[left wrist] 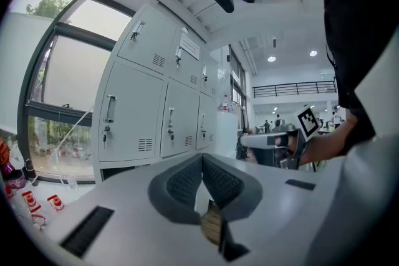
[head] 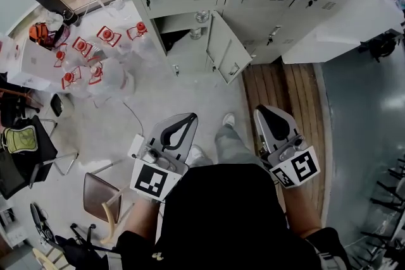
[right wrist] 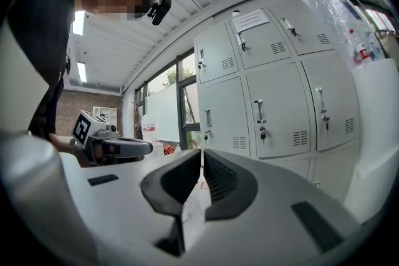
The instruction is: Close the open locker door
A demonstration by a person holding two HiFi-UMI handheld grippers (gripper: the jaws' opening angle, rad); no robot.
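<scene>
Red-capped jugs [head: 95, 60] crowd the floor at far left, and a chair [head: 101, 196] sits near left. The left gripper [head: 188, 119] is pressed together on nothing. Far ahead, the locker door [head: 224, 50] stands swung out rightward from its compartment [head: 180, 31], well apart from both tools. The right gripper [head: 262, 114] is likewise closed and empty. The closing looks not yet begun. Bare floor [head: 183, 95] leaves open room up to the door's free edge, with wooden boards [head: 285, 92] at right.

Red-capped bottles [head: 109, 35] (and a chair [head: 98, 194])
</scene>
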